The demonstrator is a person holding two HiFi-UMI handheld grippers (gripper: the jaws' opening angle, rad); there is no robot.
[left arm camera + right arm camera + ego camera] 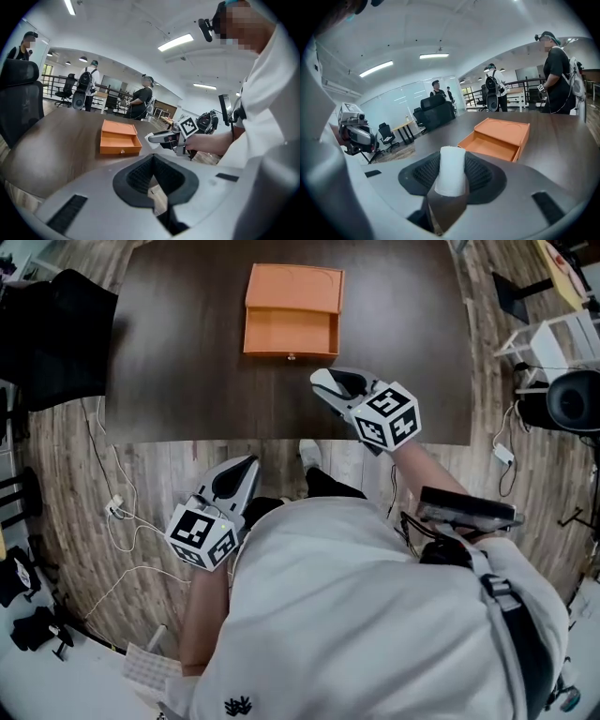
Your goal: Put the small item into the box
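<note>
An orange box (292, 310) (119, 138) (497, 138) stands at the far middle of the dark table (187, 352), its drawer pulled open toward me. My right gripper (323, 382) (159, 138) (451, 173) hovers over the table's near part, just right of the drawer's front, shut on a small white cylinder-shaped item (451, 171) (149, 138) that stands upright between its pads. My left gripper (246, 468) (152, 173) hangs low by my body, off the table's near edge. Its pads meet with nothing between them.
A black office chair (56, 334) stands at the table's left side. White cables (112, 512) trail over the wooden floor at the left. Stands and equipment (562, 381) crowd the right. Several people (89, 89) stand beyond the table's far end.
</note>
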